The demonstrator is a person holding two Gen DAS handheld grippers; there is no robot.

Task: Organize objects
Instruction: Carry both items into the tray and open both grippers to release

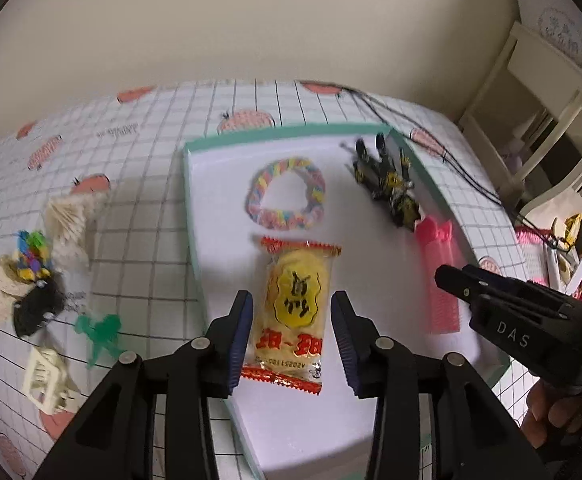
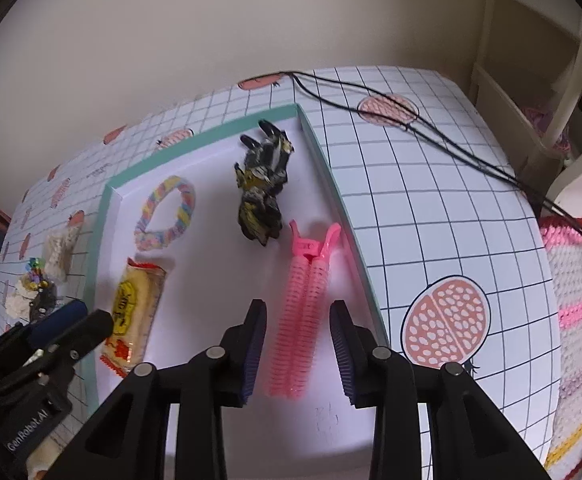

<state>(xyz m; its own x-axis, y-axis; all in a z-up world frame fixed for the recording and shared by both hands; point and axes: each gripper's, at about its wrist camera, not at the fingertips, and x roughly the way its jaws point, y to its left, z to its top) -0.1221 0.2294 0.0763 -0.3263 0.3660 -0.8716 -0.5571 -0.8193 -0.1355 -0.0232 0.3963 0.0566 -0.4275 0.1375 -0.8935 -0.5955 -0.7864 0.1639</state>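
A shallow white tray with a teal rim (image 1: 189,184) (image 2: 103,216) lies on the checked tablecloth. In it are a yellow snack packet (image 1: 291,308) (image 2: 133,312), a pastel braided ring (image 1: 287,194) (image 2: 167,212), a black-and-yellow toy (image 1: 391,182) (image 2: 261,188) and a pink hair roller clip (image 1: 441,276) (image 2: 305,308). My left gripper (image 1: 291,340) is open, its fingers on either side of the packet's lower half. My right gripper (image 2: 297,348) is open too, straddling the pink clip's near end.
Left of the tray lie a cream knitted piece (image 1: 71,224), a small multicoloured toy (image 1: 33,256), a black object (image 1: 35,312), a green plastic figure (image 1: 99,332) and a cream clip (image 1: 47,376). Black cords (image 2: 411,120) cross the table's far right. A knitted pink basket (image 2: 575,304) stands beyond the right edge.
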